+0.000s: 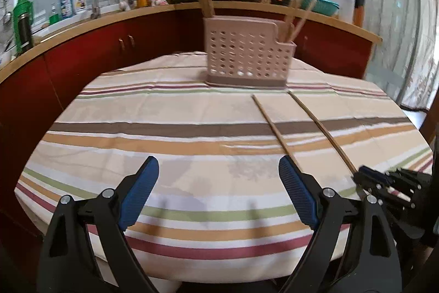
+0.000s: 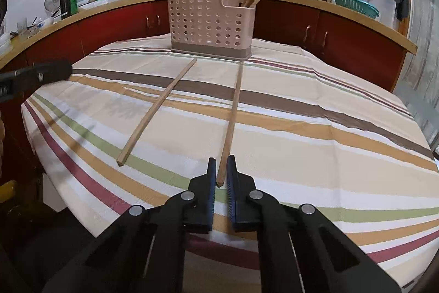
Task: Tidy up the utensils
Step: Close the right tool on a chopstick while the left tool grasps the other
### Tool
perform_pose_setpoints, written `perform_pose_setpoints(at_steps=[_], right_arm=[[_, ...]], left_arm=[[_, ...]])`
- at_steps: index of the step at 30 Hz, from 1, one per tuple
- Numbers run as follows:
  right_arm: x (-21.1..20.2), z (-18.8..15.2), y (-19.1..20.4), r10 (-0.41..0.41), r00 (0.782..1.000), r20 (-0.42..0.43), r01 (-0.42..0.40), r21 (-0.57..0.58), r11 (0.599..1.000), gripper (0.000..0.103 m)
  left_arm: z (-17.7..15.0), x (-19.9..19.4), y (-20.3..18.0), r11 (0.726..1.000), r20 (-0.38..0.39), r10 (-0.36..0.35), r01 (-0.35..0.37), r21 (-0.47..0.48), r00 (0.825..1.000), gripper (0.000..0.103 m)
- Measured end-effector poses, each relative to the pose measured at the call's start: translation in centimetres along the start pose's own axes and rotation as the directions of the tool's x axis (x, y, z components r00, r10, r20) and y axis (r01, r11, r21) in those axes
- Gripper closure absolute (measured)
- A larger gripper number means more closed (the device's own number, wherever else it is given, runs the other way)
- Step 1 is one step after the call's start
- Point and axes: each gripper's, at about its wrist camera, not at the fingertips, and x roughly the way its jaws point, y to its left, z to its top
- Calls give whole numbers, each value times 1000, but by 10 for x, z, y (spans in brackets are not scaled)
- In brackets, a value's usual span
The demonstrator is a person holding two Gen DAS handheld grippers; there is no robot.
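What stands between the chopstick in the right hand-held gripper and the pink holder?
Nothing visible does. The right hand-held gripper is closed on the near end of one chopstick, and only bare striped tablecloth lies along it up to the pink holder. The second chopstick lies apart, to the left.

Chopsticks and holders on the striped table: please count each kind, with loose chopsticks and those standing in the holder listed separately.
Loose chopsticks lying on the cloth: 2 (left one, right one between the right gripper's fingers)
Chopsticks standing in the holder: about 5; they overlap
Holders: 1
Total: about 8
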Motion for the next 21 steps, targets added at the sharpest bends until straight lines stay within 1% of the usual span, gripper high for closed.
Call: perform_pose_setpoints(at_steps=[3,5,8,12,14,17,21], right_arm=[[-5,-2,-11,-15,1000,7,15,21,1000,96],[-9,-3,-19,-24,1000,13,24,34,999,96],[-11,-4,-27,-21,1000,16,20,53,998,96],[-10,-7,-34,-4,1000,16,3,68,998,96],[-10,-9,-36,4,1000,18,-5,71,997,96],[-10,-10,-39,12,1000,19,-14,78,997,96],[-9,-9,-39,20,1000,21,-21,84,996,96]], left_arm=[[-3,6,-17,999,-24,-30,31,24,999,16],[-6,11,-34,997,-49,-67,69,42,997,16],[-12,20,-57,991,-80,-101,108,76,992,16],[-20,32,-80,986,-122,-100,115,124,987,16],[-25,41,-83,986,-159,-71,93,135,985,16],[-31,51,-71,992,-201,-24,48,117,979,17],[-32,52,-44,997,-204,24,-9,72,979,18]])
